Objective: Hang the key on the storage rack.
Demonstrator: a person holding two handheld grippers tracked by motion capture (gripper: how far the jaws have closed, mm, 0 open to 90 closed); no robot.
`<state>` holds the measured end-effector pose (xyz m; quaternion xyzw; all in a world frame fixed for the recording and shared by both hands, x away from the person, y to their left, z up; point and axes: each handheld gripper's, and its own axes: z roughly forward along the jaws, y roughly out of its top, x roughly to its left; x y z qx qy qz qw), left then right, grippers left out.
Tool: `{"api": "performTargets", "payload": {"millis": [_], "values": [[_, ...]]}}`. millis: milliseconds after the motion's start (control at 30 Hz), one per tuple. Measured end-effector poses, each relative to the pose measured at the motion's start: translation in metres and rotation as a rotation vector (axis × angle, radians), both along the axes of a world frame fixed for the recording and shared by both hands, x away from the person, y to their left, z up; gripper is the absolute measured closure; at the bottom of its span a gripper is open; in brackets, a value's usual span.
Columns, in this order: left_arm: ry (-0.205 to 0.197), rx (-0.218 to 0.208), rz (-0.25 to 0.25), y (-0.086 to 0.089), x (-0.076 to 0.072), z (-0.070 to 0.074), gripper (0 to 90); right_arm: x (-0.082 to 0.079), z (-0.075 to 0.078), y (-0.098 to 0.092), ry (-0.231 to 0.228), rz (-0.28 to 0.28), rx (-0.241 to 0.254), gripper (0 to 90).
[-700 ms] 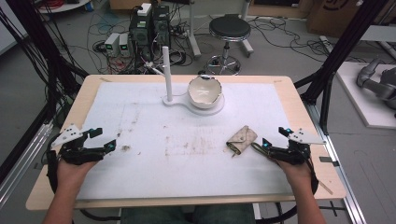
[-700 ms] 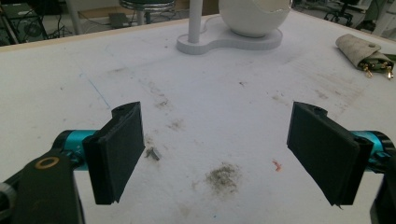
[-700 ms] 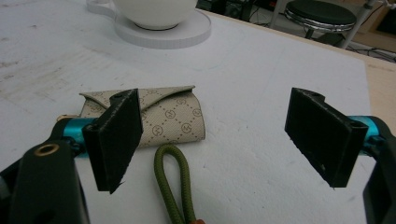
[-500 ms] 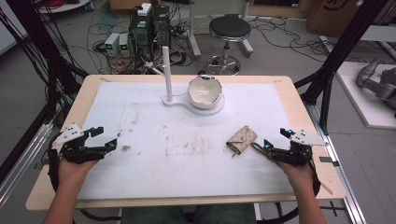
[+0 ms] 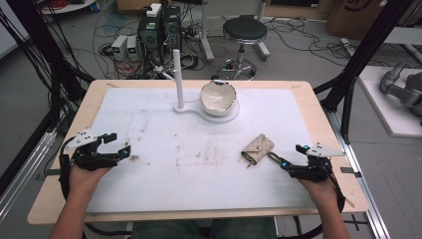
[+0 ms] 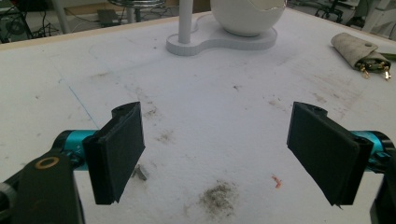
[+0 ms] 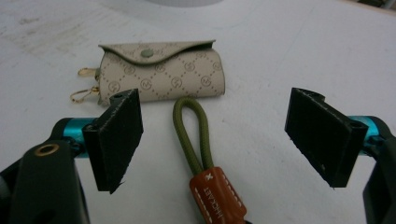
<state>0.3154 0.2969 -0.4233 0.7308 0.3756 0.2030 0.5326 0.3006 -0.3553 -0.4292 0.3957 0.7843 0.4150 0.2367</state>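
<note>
Right gripper (image 5: 287, 158) rests low over the mat near the table's right edge, jaws spread wide with nothing pressed between the pads. In the right gripper view, an olive cord loop (image 7: 192, 135) with an orange leather tab (image 7: 215, 197) lies on the mat in the gap between the jaws, touching neither pad. Just beyond the loop lies the key pouch (image 7: 161, 74), beige, patterned, flap snapped shut, with gold clips (image 7: 85, 84) projecting from one end.

Compared with the high view of a moment ago, the right hand sits in nearly the same place; no clear shift shows, and the pouch (image 5: 257, 148) lies where it did. The judgement: the approach is complete and the grasp has not begun. The loop is lined up for a pinch, so closing on it, or advancing to the pouch body, appears to be the next step.

Left gripper (image 5: 115, 145) hovers near the table's left edge, jaws likewise apart and empty, well away from the pouch. It also shows no evident displacement, so it is idle.

Farther out, a white stand (image 5: 178, 74) with an upright post and a broken egg-shaped cup (image 5: 217, 96) sits toward the far edge of the stained mat (image 5: 199, 174), untouched.
</note>
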Motion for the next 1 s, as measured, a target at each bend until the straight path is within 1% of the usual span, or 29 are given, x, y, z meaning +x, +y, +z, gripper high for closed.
{"api": "performTargets", "payload": {"millis": [100,200,267,333,367,467,567,667,800,933,967,1000], "values": [[-0.002,0.004,0.001,-0.002,0.002,0.000,18.9,0.002,-0.005,0.000,0.057,0.021,-0.015,19.6],[-0.006,0.007,0.003,-0.002,0.002,0.000,18.9,0.005,-0.013,0.001,0.130,0.036,-0.066,20.2],[-0.009,0.008,0.002,-0.002,0.002,0.000,18.8,0.007,-0.017,0.002,0.179,0.046,-0.104,29.7],[-0.009,0.005,0.005,-0.002,0.002,0.001,18.9,0.008,-0.019,0.002,0.208,0.059,-0.120,36.0],[-0.009,0.006,0.006,-0.001,0.001,0.001,18.8,0.008,-0.019,0.002,0.210,0.054,-0.123,38.3],[-0.008,0.006,0.008,-0.001,0.001,0.001,18.9,0.008,-0.017,-0.001,0.216,0.032,-0.122,49.5],[-0.008,0.013,0.009,0.000,-0.001,0.000,18.9,0.008,-0.017,-0.004,0.221,0.018,-0.111,56.6],[-0.009,0.017,0.014,0.002,-0.002,0.000,18.9,0.008,-0.016,-0.006,0.220,0.018,-0.117,62.9],[-0.006,0.017,0.018,0.003,-0.003,0.000,18.9,0.007,-0.015,-0.005,0.221,0.031,-0.136,67.1],[-0.015,0.012,0.018,0.004,-0.002,0.000,18.8,0.008,-0.012,-0.001,0.211,0.057,-0.188,71.9],[-0.021,0.014,0.017,0.005,-0.001,0.001,18.8,0.008,-0.012,-0.001,0.211,0.057,-0.188,71.9],[-0.048,0.014,0.020,0.007,-0.001,0.005,18.8,0.007,-0.011,0.000,0.196,0.066,-0.190,72.4]]}}
